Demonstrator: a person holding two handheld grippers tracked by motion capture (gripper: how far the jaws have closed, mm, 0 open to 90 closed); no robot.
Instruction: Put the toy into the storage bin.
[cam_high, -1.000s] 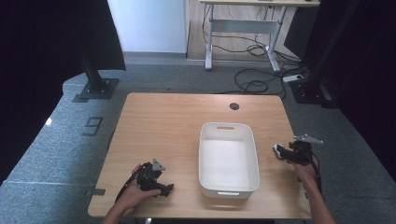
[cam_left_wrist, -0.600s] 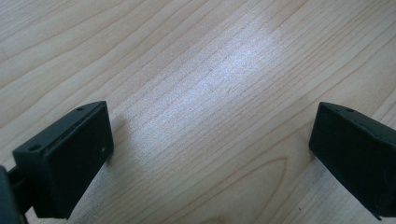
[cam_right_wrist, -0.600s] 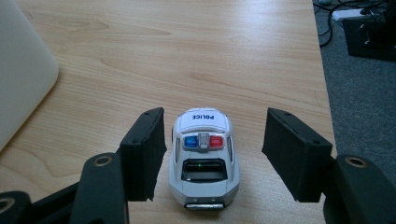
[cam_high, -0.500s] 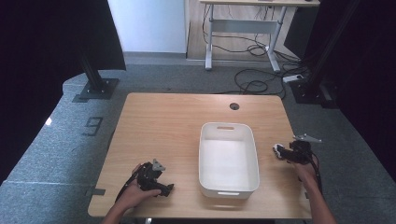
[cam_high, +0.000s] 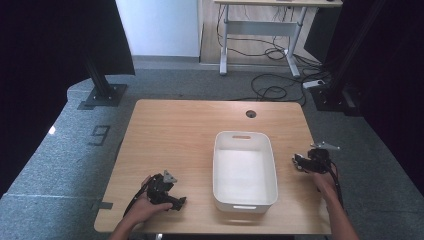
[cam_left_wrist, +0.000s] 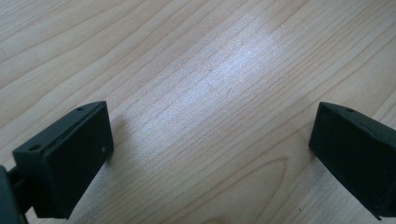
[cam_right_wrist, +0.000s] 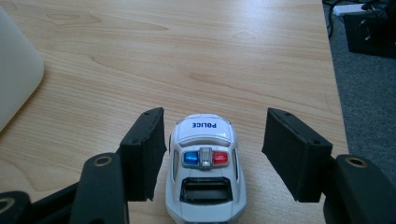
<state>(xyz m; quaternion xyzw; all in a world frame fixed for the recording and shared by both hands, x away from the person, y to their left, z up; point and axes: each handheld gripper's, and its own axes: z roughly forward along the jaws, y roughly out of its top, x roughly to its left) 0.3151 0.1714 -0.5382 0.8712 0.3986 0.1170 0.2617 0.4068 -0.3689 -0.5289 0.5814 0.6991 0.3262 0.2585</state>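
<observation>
A white toy police car (cam_right_wrist: 205, 168) with a red and blue light bar stands on the wooden table (cam_right_wrist: 187, 56), between the jaws of my right gripper (cam_right_wrist: 215, 114). The jaws are open: the left one sits close beside the car and the right one stands clear of it. In the high view my right gripper (cam_high: 299, 163) is near the table's right edge, just right of a white bin (cam_high: 216, 170). My left gripper (cam_high: 176, 201) rests near the front edge of the table, left of the bin. Its jaws (cam_left_wrist: 210, 116) stand wide open over bare wood.
The white bin is empty and sits right of the table's middle; its rounded corner (cam_right_wrist: 14, 70) shows left of the car. A cable hole (cam_high: 251, 114) lies near the far edge. The table's right edge (cam_right_wrist: 334, 93) drops to grey floor close to the car.
</observation>
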